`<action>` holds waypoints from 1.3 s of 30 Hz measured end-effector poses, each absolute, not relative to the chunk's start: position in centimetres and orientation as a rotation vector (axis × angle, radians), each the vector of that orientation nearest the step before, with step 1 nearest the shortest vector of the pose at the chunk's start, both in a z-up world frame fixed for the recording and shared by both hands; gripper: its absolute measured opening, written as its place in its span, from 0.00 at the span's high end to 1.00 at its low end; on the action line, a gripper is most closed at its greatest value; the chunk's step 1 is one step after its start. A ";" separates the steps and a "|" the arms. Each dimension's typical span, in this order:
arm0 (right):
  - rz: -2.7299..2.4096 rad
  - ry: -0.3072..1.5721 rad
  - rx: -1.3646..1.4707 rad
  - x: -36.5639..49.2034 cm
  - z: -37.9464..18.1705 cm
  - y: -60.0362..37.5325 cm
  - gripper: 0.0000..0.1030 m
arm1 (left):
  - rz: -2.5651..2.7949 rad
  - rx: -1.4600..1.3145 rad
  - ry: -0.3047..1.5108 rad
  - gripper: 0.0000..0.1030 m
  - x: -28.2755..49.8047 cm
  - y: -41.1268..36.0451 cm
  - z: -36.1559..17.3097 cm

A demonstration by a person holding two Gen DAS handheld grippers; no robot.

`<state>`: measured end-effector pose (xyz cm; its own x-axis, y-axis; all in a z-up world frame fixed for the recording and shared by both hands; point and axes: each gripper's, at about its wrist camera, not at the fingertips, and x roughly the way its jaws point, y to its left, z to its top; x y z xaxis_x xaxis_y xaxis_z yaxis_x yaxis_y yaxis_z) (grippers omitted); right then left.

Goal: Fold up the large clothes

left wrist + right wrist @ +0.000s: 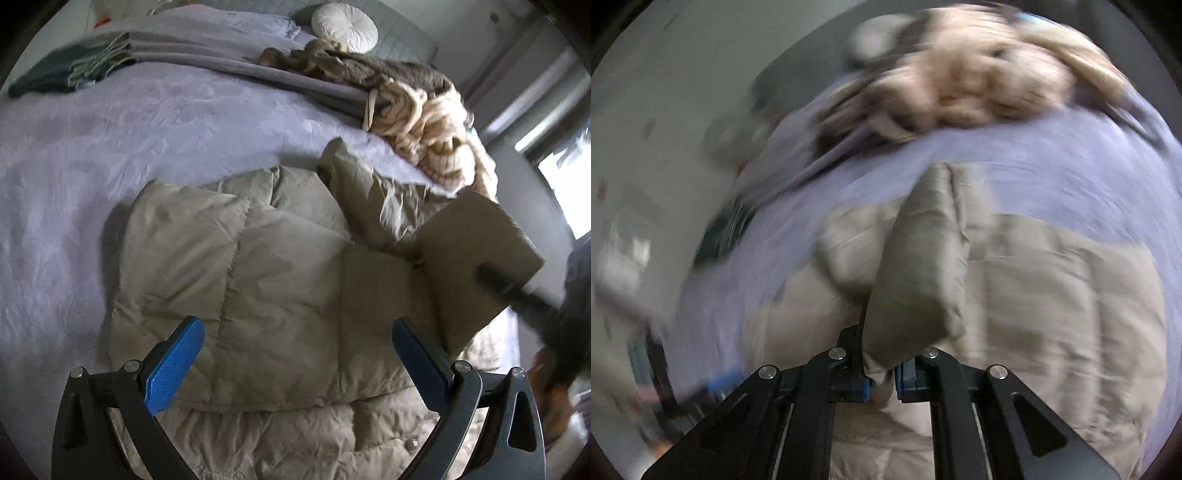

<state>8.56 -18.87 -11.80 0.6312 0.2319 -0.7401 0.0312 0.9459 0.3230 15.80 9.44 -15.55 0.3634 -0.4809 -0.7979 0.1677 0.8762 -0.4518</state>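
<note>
Your bed [92, 147], under a lilac cover, carries the beige puffer jacket [258, 277] spread near its edge. A cream knit blanket [424, 122] is heaped beyond it. Your right gripper [881, 384] has its fingers clenched on a jacket sleeve [919, 266], lifted. Your left gripper [297, 354] hangs over the jacket, fingers released.

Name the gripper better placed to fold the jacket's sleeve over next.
Right. The right gripper is already shut on the sleeve, lifting it; the left gripper hangs open over the puffer jacket.
</note>
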 end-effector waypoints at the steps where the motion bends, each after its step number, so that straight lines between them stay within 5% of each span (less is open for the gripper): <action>1: 0.129 0.900 0.253 8.6 -12.3 -17.0 0.90 | -0.437 -0.336 1.127 0.01 16.0 9.7 -15.5; 7: 0.215 1.073 0.004 7.6 -17.0 -10.0 0.82 | -0.506 -0.407 1.150 0.01 16.3 10.4 -16.1; 12: 0.246 1.129 0.068 4.7 -17.6 -11.6 0.41 | -0.558 -0.468 1.195 0.01 16.6 9.1 -17.1; 21: 0.017 1.153 0.695 -4.0 -18.8 -28.5 0.40 | -0.638 -0.432 1.259 0.03 17.0 3.6 -18.8; 24: -0.099 1.067 0.930 -7.3 -19.9 -34.6 0.40 | -0.635 -0.398 1.303 0.25 17.0 1.7 -19.6; 26: -0.163 0.999 1.022 -8.6 -20.2 -37.4 0.40 | -0.624 -0.368 1.325 0.67 16.9 0.8 -20.0; 27: -0.180 0.978 1.046 -8.9 -20.3 -38.3 0.40 | -0.614 -0.343 1.336 0.80 16.8 0.5 -20.3; 29: -0.219 0.932 1.090 -9.3 -20.6 -40.0 0.52 | -0.592 -0.321 1.326 0.89 16.5 0.3 -20.3; 30: -0.251 0.941 1.077 -9.1 -20.6 -40.6 0.86 | -0.589 -0.316 1.307 0.89 16.2 0.3 -20.0; 31: -0.259 0.946 1.061 -8.7 -20.6 -40.8 0.94 | -0.586 -0.302 1.287 0.89 15.8 0.5 -19.5; 39: -0.201 1.020 0.771 -4.7 -19.6 -38.7 0.94 | -0.520 -0.161 1.278 0.88 14.8 1.3 -21.0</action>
